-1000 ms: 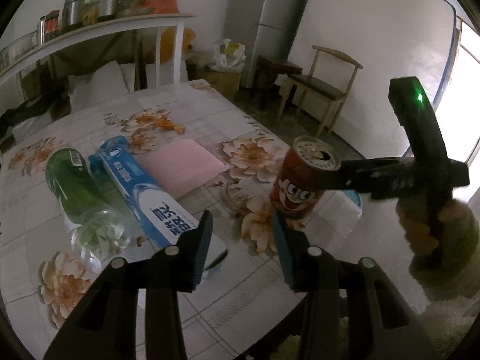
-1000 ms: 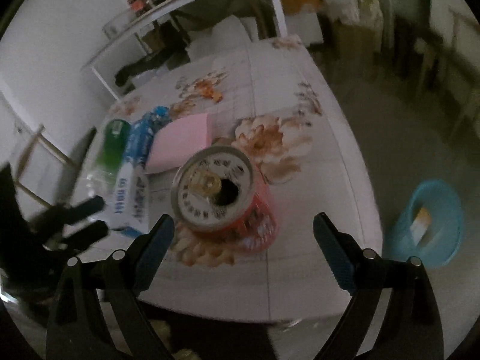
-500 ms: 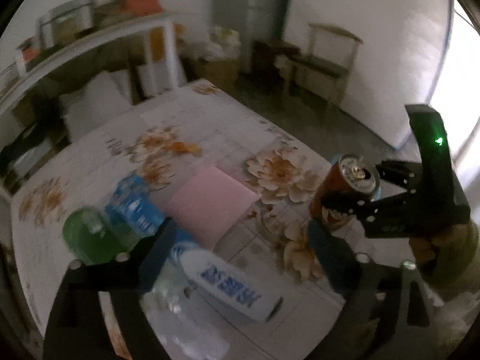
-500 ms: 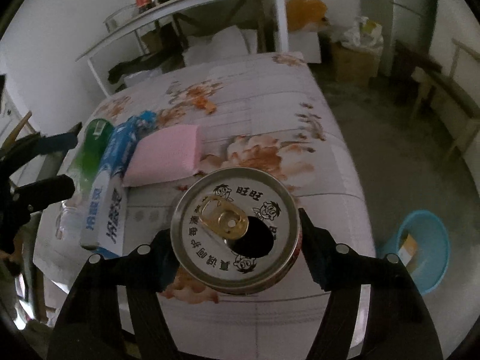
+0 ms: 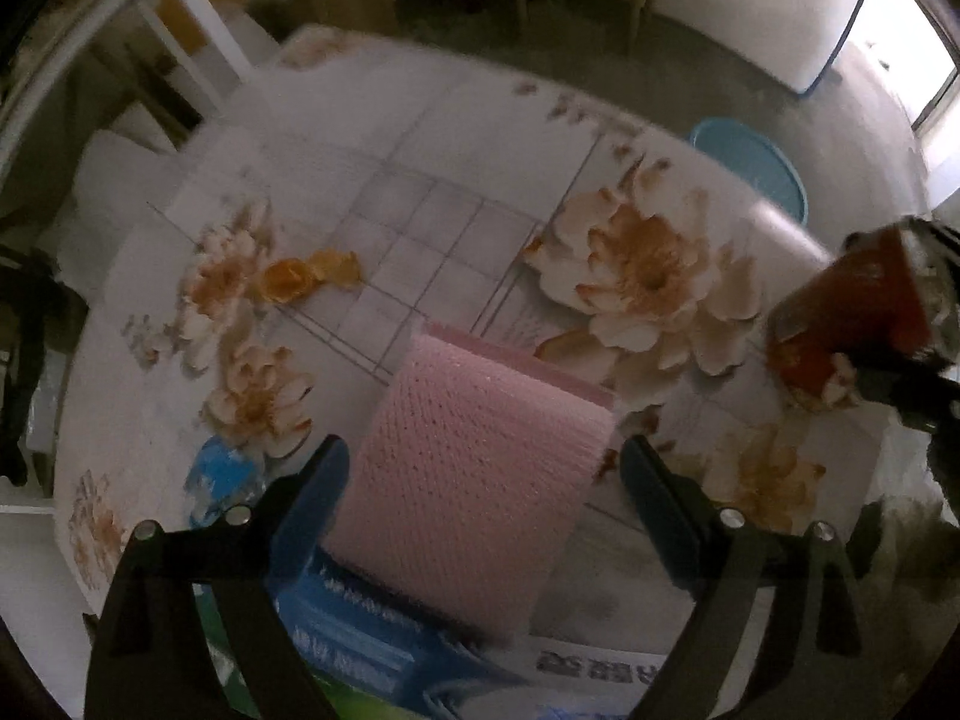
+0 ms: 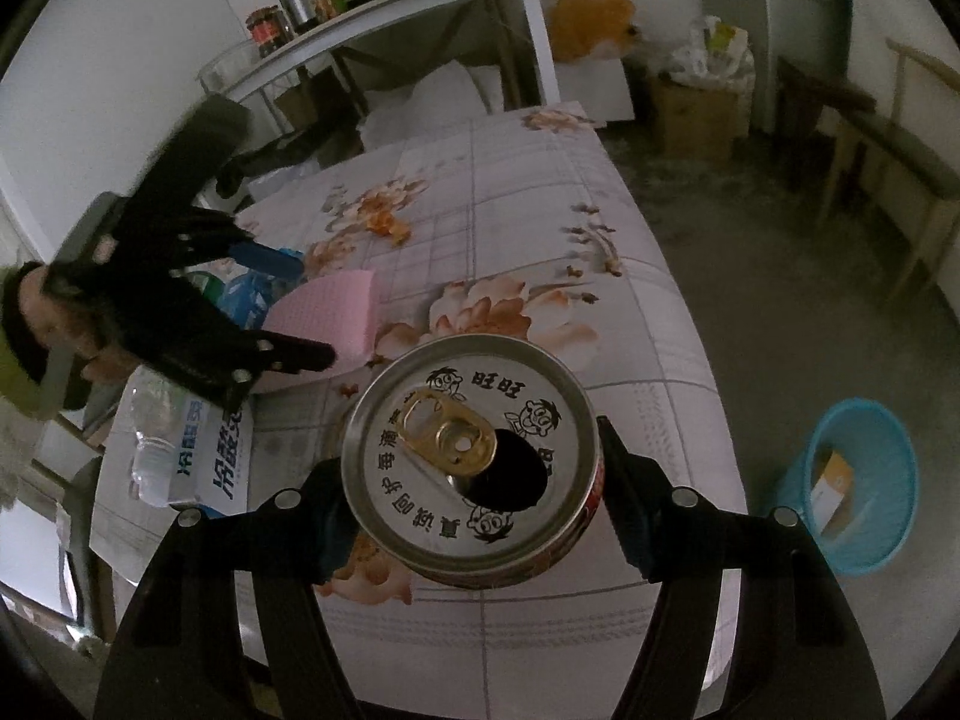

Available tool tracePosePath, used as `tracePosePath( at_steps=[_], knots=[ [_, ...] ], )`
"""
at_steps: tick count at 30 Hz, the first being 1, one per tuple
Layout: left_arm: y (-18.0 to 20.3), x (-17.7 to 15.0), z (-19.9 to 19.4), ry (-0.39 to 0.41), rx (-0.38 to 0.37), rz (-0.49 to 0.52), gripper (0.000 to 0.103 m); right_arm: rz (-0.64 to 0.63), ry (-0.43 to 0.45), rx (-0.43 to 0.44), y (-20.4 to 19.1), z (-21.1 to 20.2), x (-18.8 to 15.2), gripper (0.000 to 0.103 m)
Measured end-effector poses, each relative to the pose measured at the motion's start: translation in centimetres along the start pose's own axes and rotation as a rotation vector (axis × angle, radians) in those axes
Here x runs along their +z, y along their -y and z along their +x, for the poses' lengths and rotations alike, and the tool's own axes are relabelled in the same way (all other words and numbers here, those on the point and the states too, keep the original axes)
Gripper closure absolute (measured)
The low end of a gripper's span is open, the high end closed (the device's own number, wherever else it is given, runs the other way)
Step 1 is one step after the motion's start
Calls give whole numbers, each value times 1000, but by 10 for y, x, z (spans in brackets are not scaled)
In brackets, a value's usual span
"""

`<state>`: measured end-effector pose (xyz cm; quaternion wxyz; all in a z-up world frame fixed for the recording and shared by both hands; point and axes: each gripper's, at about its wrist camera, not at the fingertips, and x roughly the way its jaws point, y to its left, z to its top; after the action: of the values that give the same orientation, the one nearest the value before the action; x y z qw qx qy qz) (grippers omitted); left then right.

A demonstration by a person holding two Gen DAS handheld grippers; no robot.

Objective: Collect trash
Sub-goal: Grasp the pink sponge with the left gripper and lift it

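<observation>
My right tongs (image 6: 474,516) clamp the can (image 6: 471,456); my wide-open, empty left tongs (image 5: 483,480) should straddle the pink sponge (image 5: 474,468) squarely before squeezing.

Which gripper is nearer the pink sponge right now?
Left. The left gripper hovers open, straddling the pink sponge; the right gripper is off to the side, clamped on the red can.

The left wrist view is blurred throughout. There the can (image 5: 852,324) is smeared and partly cut by the right edge; the toothpaste box (image 5: 360,630) runs off the bottom, half under the sponge (image 5: 480,462). In the right view, the basket's (image 6: 864,480) contents are unreadable.
</observation>
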<state>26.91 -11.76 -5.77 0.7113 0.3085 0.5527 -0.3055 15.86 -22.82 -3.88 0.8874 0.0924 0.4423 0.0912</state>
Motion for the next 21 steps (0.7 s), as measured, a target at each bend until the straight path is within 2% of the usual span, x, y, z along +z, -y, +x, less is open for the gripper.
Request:
tracePosePath(
  at_steps=[4, 9, 12, 15, 16, 19, 21],
  knots=[
    [1, 6, 13, -44, -9, 7, 15, 13, 3, 8, 5, -1, 0, 38],
    [7, 14, 13, -20, -14, -39, 18, 16, 5, 8, 8, -3, 0, 38],
    [4, 23, 13, 4, -54, -174, 18, 16, 6, 4, 8, -3, 1, 38],
    [-6, 27, 10, 38, -137, -339, 16, 18, 6, -3, 8, -2, 1, 38],
    [-11, 26, 9, 51, -192, -402, 16, 19, 6, -2, 9, -3, 0, 38],
    [-21, 21, 4, 80, -265, -494, 13, 22, 6, 2, 10, -4, -1, 38],
    [-23, 18, -4, 110, -270, -518, 9, 22, 5, 4, 10, -5, -1, 37]
  ],
)
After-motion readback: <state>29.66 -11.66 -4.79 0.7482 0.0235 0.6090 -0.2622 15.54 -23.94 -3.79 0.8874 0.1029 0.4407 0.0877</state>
